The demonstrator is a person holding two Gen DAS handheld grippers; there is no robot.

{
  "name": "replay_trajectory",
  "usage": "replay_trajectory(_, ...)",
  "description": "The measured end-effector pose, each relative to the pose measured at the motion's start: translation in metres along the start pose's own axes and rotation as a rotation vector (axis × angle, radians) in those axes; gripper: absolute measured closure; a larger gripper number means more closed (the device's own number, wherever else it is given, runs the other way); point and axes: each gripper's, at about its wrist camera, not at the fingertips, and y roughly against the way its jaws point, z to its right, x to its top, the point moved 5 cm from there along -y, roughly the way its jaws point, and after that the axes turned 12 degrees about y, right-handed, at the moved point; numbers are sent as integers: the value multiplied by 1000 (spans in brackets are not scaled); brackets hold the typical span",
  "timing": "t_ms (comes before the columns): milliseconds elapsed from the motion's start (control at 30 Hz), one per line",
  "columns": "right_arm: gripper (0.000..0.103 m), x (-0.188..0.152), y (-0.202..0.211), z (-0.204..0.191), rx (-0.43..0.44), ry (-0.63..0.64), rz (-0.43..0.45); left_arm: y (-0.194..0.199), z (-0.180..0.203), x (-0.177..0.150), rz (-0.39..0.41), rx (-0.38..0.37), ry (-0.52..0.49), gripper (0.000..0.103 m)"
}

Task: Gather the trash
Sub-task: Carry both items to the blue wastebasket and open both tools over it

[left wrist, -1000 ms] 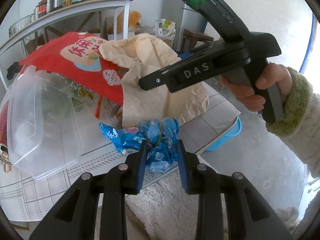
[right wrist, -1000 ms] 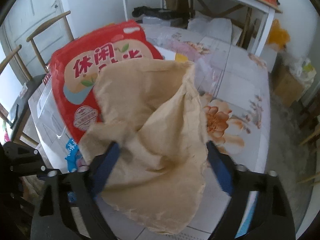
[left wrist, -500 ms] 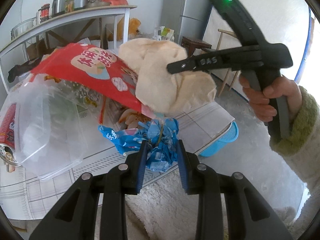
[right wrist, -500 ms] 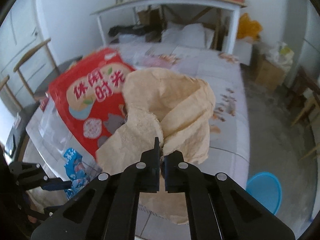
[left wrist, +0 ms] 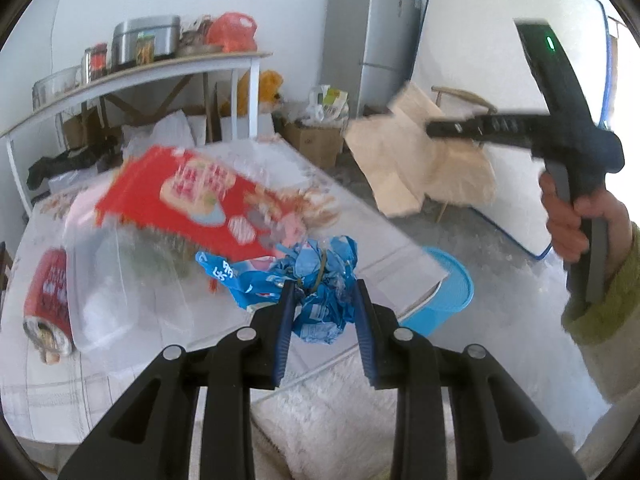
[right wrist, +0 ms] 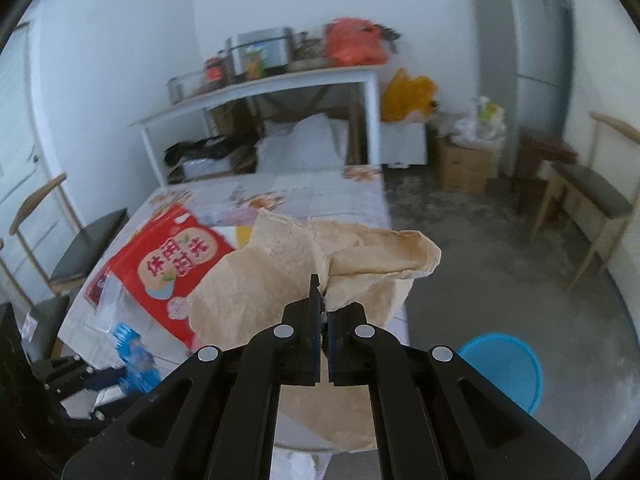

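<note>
Room: grey floor, white walls; a desk (left wrist: pixel 380 240) with a floral cloth is seen in both wrist views.
Left gripper (left wrist: pixel 324 312): clamped on a crumpled blue wrapper (left wrist: pixel 316 284); the blue pads are pressed on both its sides, and it is held just above the near desk edge.
Right gripper (right wrist: pixel 322 308): pressed together on a fold of crumpled brown paper (right wrist: pixel 280 280); the paper is lifted off the desk and hangs around and below the fingers. From the left view it is seen up in the air past the desk's right edge, gripped by a hand (left wrist: pixel 576 216) in a green-cuffed sleeve.
Blue bin (right wrist: pixel 504 368): set on the floor just beside the desk's near right corner, below the lifted paper.
Red snack bag (right wrist: pixel 172 268): laid on the desk, left of the paper, partly over a clear plastic container (left wrist: pixel 116 280).
Red can (left wrist: pixel 48 304): laid on its side at the desk's left edge.
Further back: a white shelf table (right wrist: pixel 260 92) loaded with pots and an orange bag is seen; a chair (right wrist: pixel 592 200) and a grey fridge (right wrist: pixel 524 60) are placed at the right wall.
</note>
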Motion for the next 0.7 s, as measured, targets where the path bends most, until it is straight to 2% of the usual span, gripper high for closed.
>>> replay_trajectory(200, 102, -27, 16, 55, -95, -166, 0, -10, 42, 48, 5, -146, -40, 75)
replay_trajectory(300, 102, -53, 17, 90, -118, -295, -28, -40, 82, 77, -49, -230, -92, 75)
replay_trajectory(400, 102, -76, 12, 117, -129, -383, -49, -80, 128, 99, -160, -325, -119, 75)
replay_trajectory(500, 102, -101, -2, 145, -143, -478, -87, -125, 167, 109, -286, -381, -143, 75)
replay_trajectory(600, 102, -127, -24, 171, -127, -584, -134, -182, 208, 104, -438, -404, -162, 75)
replay_trajectory(700, 102, -156, -53, 197, -93, -694, -191, -248, 240, 91, -561, -387, -160, 75)
